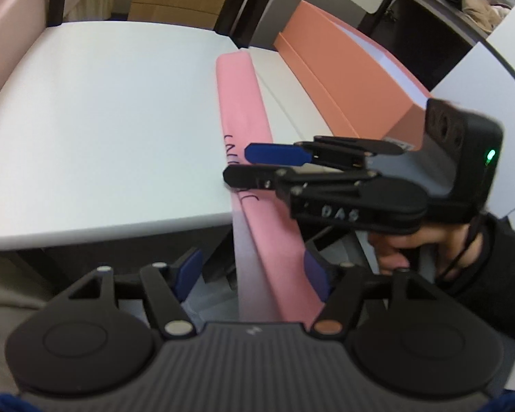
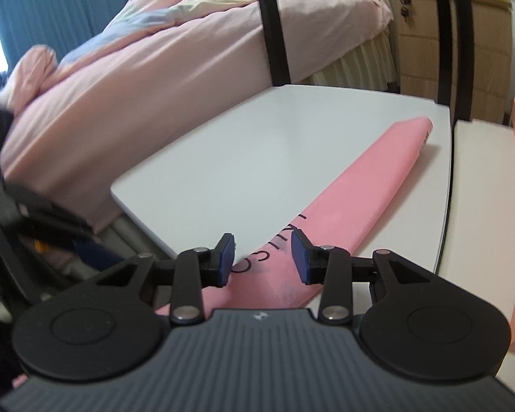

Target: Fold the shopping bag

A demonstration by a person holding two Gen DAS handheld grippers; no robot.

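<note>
On white table point(image 2: 257, 158): pink bag point(image 2: 353, 192) already folded into long strip; shorter folds remain. Left tool point(image 1: 254, 274) and right tool point(image 2: 262, 257) both released, straddling strip's near end.

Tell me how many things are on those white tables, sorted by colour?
Pink: 1, the folded shopping bag
Orange: 1, the flat box
Total: 2

Dark lettering on the pink shopping bag point(image 2: 329, 226), partly legible, "DAS" on the right gripper point(image 1: 237, 164)
</note>
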